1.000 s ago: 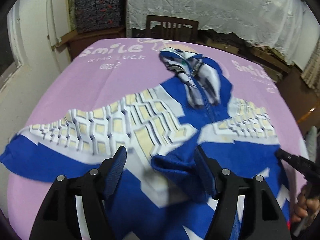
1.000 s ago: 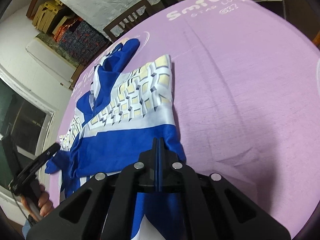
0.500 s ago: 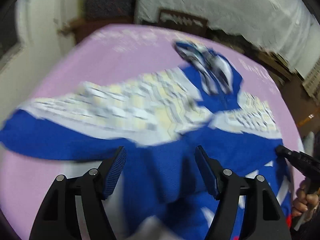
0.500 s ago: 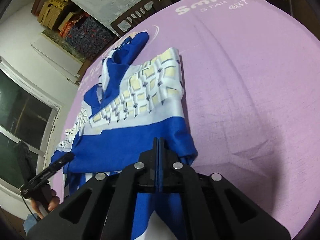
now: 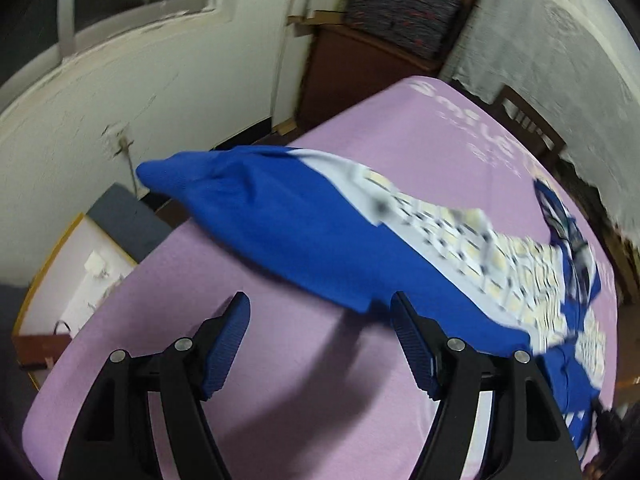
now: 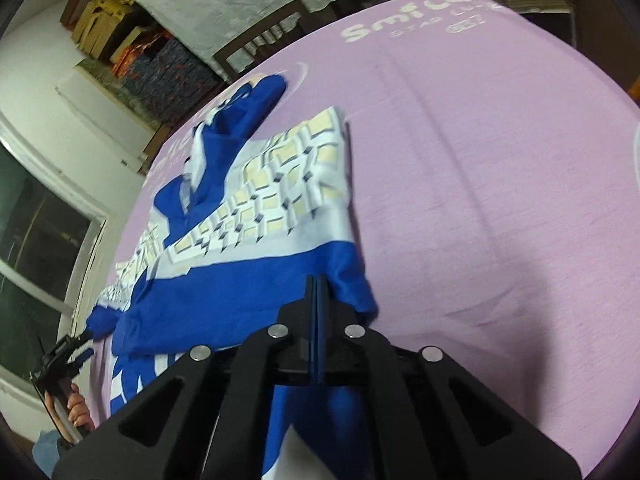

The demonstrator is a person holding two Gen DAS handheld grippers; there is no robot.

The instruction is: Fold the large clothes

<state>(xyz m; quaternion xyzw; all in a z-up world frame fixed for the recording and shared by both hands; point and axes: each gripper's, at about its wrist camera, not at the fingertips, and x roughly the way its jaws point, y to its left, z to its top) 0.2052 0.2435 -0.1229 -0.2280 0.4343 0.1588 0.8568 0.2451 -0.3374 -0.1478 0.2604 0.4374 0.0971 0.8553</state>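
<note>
Lying flat on the lilac-covered desk (image 6: pixel 480 160), the blue and white jacket (image 6: pixel 240 280) is pointing its hood (image 6: pixel 256 100) toward the far edge and its hem toward the near one, so running near to far along the body. Stretching the loose sleeve (image 5: pixel 192 176) out to the left, with the blue cuff hanging just past the desk's left edge, and so making the widest line left to right. Hovering the left hand-held gripper (image 5: pixel 318 300) over bare cloth just beside the sleeve's near edge, jaws standing wide with nothing between them. Resting the right hand-held gripper (image 6: pixel 316 280) at the near right corner of the body, jaws fully together; hard to tell whether any blue fabric is pinched there. Probably getting ready to fold the sleeve in: aiming for the cuff end rather than mid-sleeve, closing on both layers, lifting just clear of the desk, then carrying it rightward across the chest while anchoring the hem corner, and laying it parallel to the left side seam without dragging the body askew.
</note>
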